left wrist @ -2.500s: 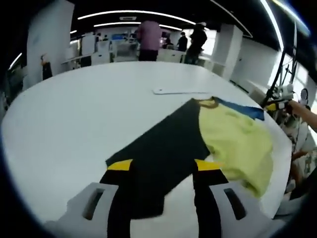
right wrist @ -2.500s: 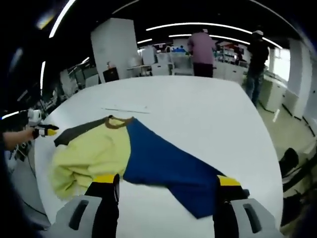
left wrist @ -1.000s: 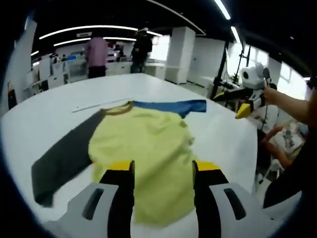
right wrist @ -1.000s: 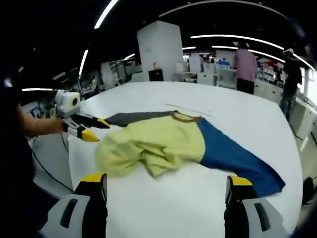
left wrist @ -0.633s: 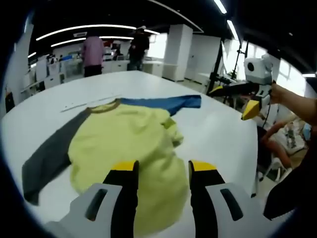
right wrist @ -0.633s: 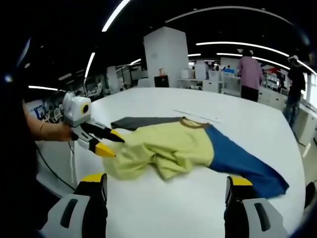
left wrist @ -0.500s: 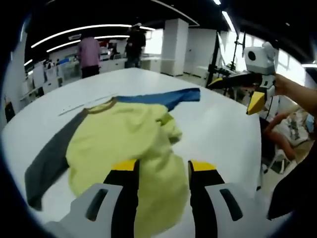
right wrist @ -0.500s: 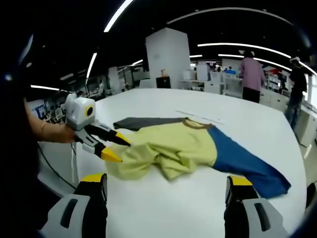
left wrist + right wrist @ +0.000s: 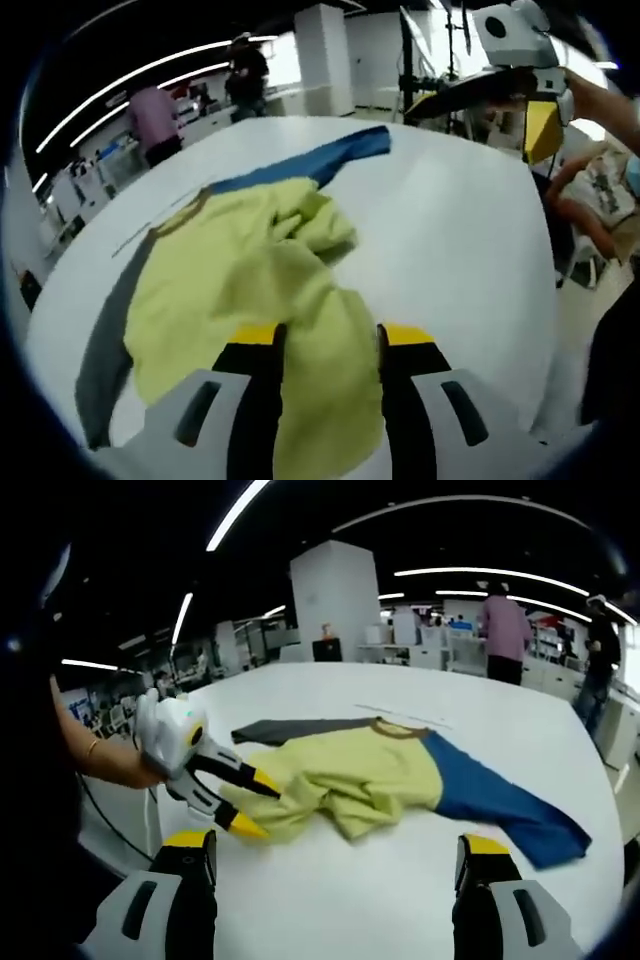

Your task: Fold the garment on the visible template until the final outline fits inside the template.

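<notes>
I am at the opening grasp: my left tool (image 9: pixel 330 345) straddles the bunched yellow hem of the shirt (image 9: pixel 240 270), jaws narrow with cloth between them, not visibly clamped. My right tool (image 9: pixel 335 855) hangs wide, well short of the shirt's blue sleeve (image 9: pixel 500 805). The shirt lies crumpled on the white table (image 9: pixel 400 900). Next: close on the hem, then spread it flat.

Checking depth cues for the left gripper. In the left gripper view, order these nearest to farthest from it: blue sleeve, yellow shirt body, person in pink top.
1. yellow shirt body: lies between the left gripper's fingers, at bottom centre.
2. blue sleeve: beyond the yellow part, stretched toward the upper right across the table.
3. person in pink top: standing past the table's far edge, upper left.
</notes>
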The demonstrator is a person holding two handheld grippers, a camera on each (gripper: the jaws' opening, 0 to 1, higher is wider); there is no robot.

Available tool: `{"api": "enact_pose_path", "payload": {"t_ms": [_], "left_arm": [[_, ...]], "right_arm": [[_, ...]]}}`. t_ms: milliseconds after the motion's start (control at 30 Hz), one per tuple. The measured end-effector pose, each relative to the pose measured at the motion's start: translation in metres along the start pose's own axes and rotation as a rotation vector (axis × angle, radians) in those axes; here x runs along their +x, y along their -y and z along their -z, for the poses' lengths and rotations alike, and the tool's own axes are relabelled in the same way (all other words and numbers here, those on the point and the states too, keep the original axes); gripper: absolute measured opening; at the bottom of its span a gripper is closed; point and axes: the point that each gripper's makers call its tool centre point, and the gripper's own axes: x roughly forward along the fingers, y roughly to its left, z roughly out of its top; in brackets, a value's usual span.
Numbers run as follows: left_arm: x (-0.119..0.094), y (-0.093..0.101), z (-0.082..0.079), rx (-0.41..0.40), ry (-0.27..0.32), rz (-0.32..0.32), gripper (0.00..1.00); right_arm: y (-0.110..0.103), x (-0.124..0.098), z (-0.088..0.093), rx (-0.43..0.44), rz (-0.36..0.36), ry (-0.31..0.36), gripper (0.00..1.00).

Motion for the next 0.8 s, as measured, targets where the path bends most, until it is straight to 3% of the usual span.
{"api": "enact_pose_path", "payload": {"t_ms": [133,333,567,800], "left_arm": [[0.005,0.001,0.003,0.006,-0.01,0.002,0.27],[0.004,-0.002,0.005,-0.049,-0.024,0.033,0.02],[-0.015,-0.009,-0.013,-0.119,0.046,0.124,0.01],[-0.035,-0.028,-0.032,-0.185,0.093,0.183,0.01]], "right_arm": [[0.0,-0.002,0.002,0.008,0.008,0.002,0.99],[-0.001,-0.002,0.007,0.012,0.017,-0.007,0.99],[-0.003,-0.001,0.009,0.018,0.017,-0.008,0.99],[-0.001,-0.001,0.008,0.025,0.021,-0.005,0.99]]}}
